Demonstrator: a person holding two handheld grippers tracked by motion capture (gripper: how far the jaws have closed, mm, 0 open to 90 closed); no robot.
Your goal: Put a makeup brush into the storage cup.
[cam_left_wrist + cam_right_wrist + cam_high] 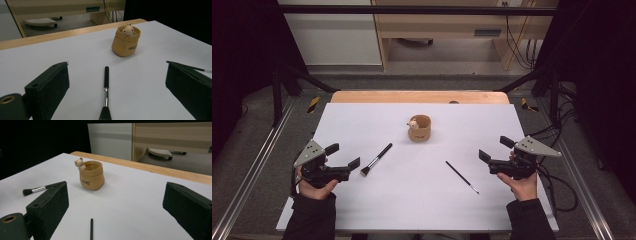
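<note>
Both hand-held grippers are hovering with jaws spread wide and nothing between them, flanking a tan sack-shaped cup [419, 128] with a small animal figure on its rim.

The black-handled, silver-ferruled makeup brush [376, 159] is lying left of the cup, just beside the left gripper [346, 156], bristles toward it. The thin black liner brush [461, 176], its tip probably pale, is lying right of the cup, near the right gripper [495, 149].
</note>
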